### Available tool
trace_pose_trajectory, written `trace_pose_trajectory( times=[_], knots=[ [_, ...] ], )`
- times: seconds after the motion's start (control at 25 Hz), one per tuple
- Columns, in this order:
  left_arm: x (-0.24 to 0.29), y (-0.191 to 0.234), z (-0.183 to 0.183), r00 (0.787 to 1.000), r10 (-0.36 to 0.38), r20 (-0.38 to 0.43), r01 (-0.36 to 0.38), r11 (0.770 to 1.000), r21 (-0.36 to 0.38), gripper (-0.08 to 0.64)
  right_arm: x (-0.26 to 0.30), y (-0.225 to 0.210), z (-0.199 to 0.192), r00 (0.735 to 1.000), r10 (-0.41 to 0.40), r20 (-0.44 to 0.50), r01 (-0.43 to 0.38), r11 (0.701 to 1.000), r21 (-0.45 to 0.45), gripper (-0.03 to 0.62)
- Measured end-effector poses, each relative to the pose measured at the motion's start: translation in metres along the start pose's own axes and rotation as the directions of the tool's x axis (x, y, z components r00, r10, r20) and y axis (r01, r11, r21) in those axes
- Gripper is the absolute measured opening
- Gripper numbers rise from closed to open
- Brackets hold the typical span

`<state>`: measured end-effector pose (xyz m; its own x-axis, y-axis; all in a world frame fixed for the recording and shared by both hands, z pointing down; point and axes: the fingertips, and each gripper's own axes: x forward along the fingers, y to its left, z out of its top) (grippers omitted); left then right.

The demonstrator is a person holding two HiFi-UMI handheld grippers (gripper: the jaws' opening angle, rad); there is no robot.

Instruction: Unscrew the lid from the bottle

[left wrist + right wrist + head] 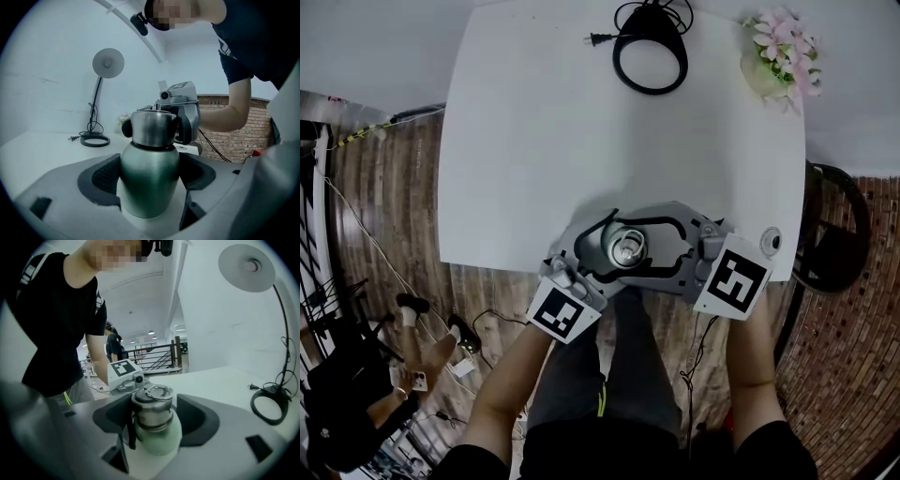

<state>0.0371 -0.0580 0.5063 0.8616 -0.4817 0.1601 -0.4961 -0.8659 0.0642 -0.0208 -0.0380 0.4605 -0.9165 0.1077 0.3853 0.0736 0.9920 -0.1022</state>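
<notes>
Standing upright on the table (534,141), close to its near edge, the bottle (150,187) has its long axis vertical and its lid (153,127) pointing straight up toward your head camera.

Your left gripper (151,174) comes at it from your left and low. Its jaws are clamped on the body, with one dark pad against each side. Your right gripper (154,414) comes from your right and higher, and its jaws are closed on the lid. The left gripper view shows a pad pressed to each side of that lid. The two grippers face each other across the bottle.

The body is rounded, widest at the shoulder, and narrows to a short neck. It reads as brushed metal from your left and pale green from your right, so you cannot call its true colour. The lid is a steel cylinder seated on the neck, with a flat ring (158,391) folded down on top. With the lid on, you cannot see what the bottle holds.

At the far right corner of the table a pot (761,77) holds pink flowers (787,42). A lamp (108,62) stands at the far edge on a dark ring base, and its plug (594,39) lies loose on the table just beside that base.
</notes>
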Motion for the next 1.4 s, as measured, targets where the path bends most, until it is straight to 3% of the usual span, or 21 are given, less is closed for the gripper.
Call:
trace_pose_trajectory(
  times=[0.24,0.36,0.52,0.68,1.04,1.2,1.4],
  knots=[
    [0.001,-0.001,-0.001,1.0,0.0,-0.003,0.0,1.0,-0.003,0.367,-0.012,0.004,-0.01,0.999,-0.037,0.013,0.036,0.998,0.055,0.307],
    [0.0,-0.001,-0.001,1.0,0.0,-0.004,0.0,1.0,-0.002,0.367,-0.026,0.001,-0.008,0.982,-0.17,0.089,0.156,0.978,0.14,0.307],
    [0.001,-0.001,-0.001,1.0,0.003,-0.002,-0.003,1.0,0.0,0.367,-0.044,-0.007,-0.004,0.872,-0.449,0.196,0.387,0.877,0.286,0.307],
    [0.002,-0.001,-0.002,1.0,0.003,-0.005,-0.003,1.0,-0.001,0.367,-0.039,0.002,-0.001,0.795,-0.568,0.213,0.493,0.809,0.32,0.307],
    [0.003,0.0,0.0,1.0,0.009,0.003,-0.009,1.0,0.005,0.367,-0.028,-0.015,0.002,0.572,-0.81,0.127,0.739,0.577,0.347,0.307],
    [0.002,0.0,-0.001,1.0,0.012,0.001,-0.012,1.0,-0.002,0.367,-0.021,-0.019,0.002,0.522,-0.848,0.093,0.783,0.52,0.341,0.307],
    [0.001,-0.001,0.0,1.0,0.014,0.001,-0.014,1.0,0.001,0.367,-0.018,-0.022,0.001,0.496,-0.865,0.074,0.806,0.49,0.332,0.297]
  ],
)
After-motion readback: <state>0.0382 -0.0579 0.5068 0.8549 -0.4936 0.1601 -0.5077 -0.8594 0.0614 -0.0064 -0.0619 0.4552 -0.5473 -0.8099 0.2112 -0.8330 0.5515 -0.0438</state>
